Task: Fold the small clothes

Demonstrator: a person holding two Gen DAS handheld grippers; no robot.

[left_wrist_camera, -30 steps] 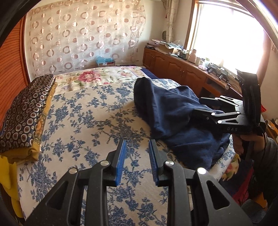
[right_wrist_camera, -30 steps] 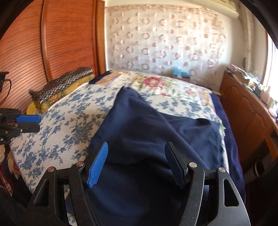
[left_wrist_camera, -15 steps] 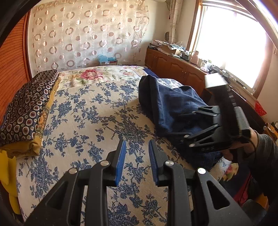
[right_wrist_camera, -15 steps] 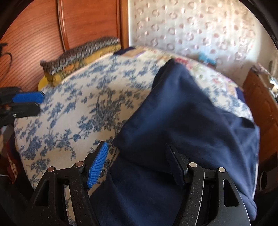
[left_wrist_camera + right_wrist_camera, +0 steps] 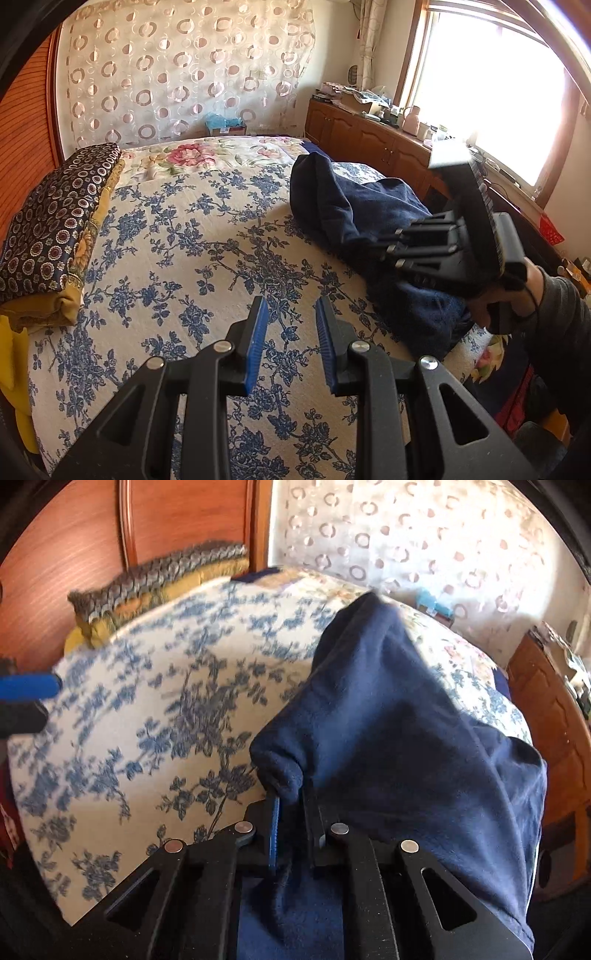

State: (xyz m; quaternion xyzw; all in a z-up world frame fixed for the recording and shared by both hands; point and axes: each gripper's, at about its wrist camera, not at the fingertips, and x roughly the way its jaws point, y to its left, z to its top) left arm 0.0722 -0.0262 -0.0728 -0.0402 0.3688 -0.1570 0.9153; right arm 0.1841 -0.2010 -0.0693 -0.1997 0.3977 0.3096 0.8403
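Note:
A dark navy fleece garment (image 5: 354, 214) lies crumpled on the right side of a bed with a blue floral cover (image 5: 192, 258). In the right wrist view my right gripper (image 5: 293, 805) is shut on a bunched fold of the navy garment (image 5: 399, 709) at its near left edge. My left gripper (image 5: 290, 325) is open and empty, hovering over the floral cover to the left of the garment. The right gripper also shows in the left wrist view (image 5: 391, 245), over the garment.
Folded patterned bedding (image 5: 55, 229) is stacked at the bed's left side by a wooden headboard. A wooden cabinet (image 5: 376, 144) with clutter runs under the bright window on the right. A circle-patterned curtain (image 5: 184, 70) hangs behind the bed.
My right gripper has dropped to the garment's near left edge and closed from wide open onto a fold. The left gripper has stayed open, shifting slightly.

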